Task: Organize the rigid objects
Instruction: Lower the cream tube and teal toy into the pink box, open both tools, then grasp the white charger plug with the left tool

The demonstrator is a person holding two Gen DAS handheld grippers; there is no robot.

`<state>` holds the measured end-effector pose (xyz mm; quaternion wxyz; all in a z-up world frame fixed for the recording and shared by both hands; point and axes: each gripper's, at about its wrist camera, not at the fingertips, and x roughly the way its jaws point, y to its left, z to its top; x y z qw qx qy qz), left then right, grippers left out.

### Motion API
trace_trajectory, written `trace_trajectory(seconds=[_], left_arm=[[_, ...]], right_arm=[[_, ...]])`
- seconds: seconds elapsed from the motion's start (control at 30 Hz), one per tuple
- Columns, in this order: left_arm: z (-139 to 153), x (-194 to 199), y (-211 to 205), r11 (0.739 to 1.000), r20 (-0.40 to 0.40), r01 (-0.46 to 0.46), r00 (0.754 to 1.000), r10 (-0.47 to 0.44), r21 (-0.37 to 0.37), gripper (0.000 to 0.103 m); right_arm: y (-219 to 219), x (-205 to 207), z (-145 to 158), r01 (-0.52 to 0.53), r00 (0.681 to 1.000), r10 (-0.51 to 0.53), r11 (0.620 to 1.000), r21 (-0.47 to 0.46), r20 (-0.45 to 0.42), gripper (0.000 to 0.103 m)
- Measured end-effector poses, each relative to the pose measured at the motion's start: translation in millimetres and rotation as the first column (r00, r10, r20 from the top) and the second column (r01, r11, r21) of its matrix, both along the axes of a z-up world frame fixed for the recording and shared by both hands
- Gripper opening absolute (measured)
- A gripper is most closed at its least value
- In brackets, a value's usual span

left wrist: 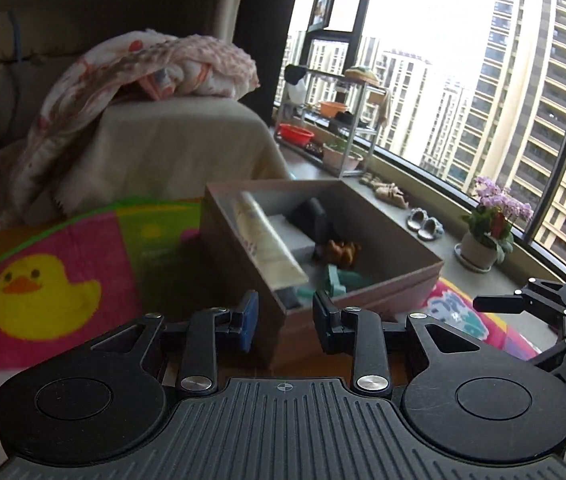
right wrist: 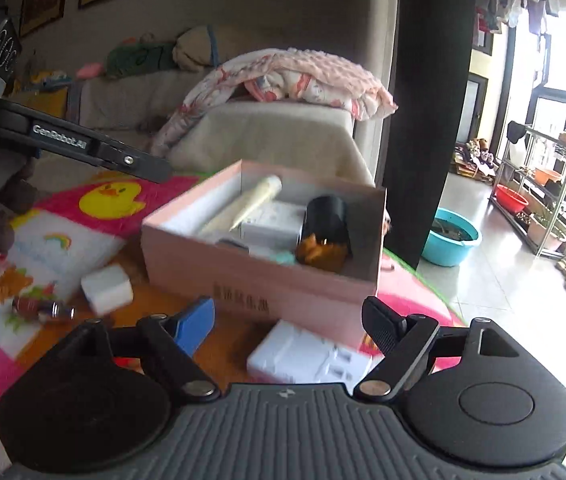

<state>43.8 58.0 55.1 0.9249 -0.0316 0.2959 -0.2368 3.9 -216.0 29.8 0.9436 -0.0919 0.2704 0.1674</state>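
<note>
A pink cardboard box (right wrist: pixel 259 276) stands on a low wooden table; it also shows in the left wrist view (left wrist: pixel 387 296). Inside lie a cream tube (right wrist: pixel 243 206), white boxes (right wrist: pixel 273 222), a black cylinder (right wrist: pixel 327 216), a brown toy (right wrist: pixel 317 254) and a teal piece (left wrist: pixel 343 280). My right gripper (right wrist: pixel 289 322) is open, above a white adapter block (right wrist: pixel 307 356) in front of the box. A white cube (right wrist: pixel 107 288) and a small battery-like item (right wrist: pixel 43 308) lie left of it. My left gripper (left wrist: pixel 285 318) is open and empty at the box's near corner.
A colourful play mat with a yellow duck (left wrist: pixel 39 296) covers the floor. A beige sofa with a pink blanket (right wrist: pixel 283 76) stands behind. A teal basin (right wrist: pixel 453 236), a metal rack (right wrist: pixel 543 196) and a flower pot (left wrist: pixel 483 240) are near the window.
</note>
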Motion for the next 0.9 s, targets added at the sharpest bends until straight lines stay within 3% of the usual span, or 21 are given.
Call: trace_trajectory(seconds=[0.17,0.37,0.53,0.67,0.8,0.9], left_arm=[[-20.2,-55.3,24.5,0.997,-0.053,-0.082,0.995,0.082,0.005,0.033],[-21.1,-91.4,13.0,0.994,-0.036,-0.081,0.996,0.084,0.072,0.033],[-26.5,-99.3,-10.3,0.997,-0.053,-0.023,0.998,0.027,0.08,0.033],[-35.4,-101.4,-26.2,0.992,-0.062,0.02,0.998,-0.012,0.128,0.033],[-30.4,-104.6,-17.0,0.993,-0.032,-0.025,0.999,0.029,0.117,0.034],[-24.3,-105.1,4.7,0.987,0.004,-0.133,0.991,0.133,0.091,0.034]], right_arm=[[-5.1,-23.1,-26.0,0.006,0.999,-0.007,1.0,-0.028,-0.043,0.082],[-13.6,-6.5,-25.4,0.109,0.991,-0.105,0.993,0.046,-0.081,0.082],[-12.9,29.8,-24.7,0.226,0.97,-0.217,0.971,0.074,-0.109,0.087],[-5.1,49.4,-26.6,0.223,0.968,-0.21,0.971,0.09,-0.138,0.087],[3.4,52.4,-25.4,0.218,0.973,-0.215,0.975,0.034,-0.08,0.087],[-6.8,46.5,-17.7,0.21,0.978,-0.208,0.976,0.065,-0.031,0.087]])
